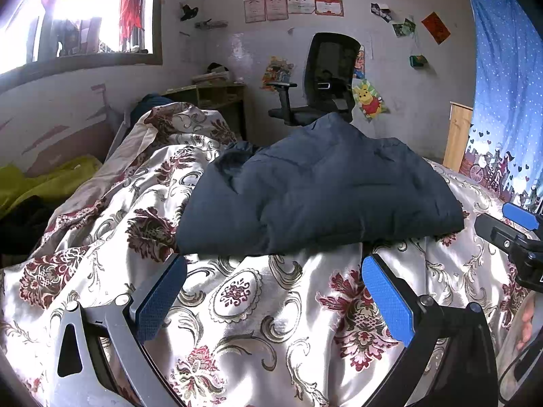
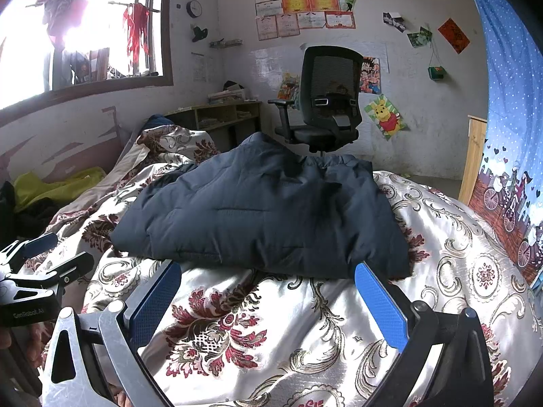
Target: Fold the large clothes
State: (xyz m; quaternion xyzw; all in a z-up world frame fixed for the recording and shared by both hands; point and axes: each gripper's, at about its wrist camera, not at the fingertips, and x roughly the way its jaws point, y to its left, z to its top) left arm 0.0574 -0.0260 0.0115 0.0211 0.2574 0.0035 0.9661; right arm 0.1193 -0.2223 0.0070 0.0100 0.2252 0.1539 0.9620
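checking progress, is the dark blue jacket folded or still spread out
Folded: the jacket lies as a compact, thick, doubled-over bundle on the floral quilt, no sleeves splayed out.

jacket on quilt, chair behind, perhaps a desk left

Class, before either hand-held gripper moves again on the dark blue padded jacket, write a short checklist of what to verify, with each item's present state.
1. Left hand-held gripper open and empty: ok.
2. Right hand-held gripper open and empty: ok.
3. Dark blue padded jacket lying on the floral quilt, free of both: ok.
4. Jacket already in a compact bundle: ok.
5. Sleeves tucked evenly inside: cannot tell.
6. Near hem within reach, unobstructed: ok.
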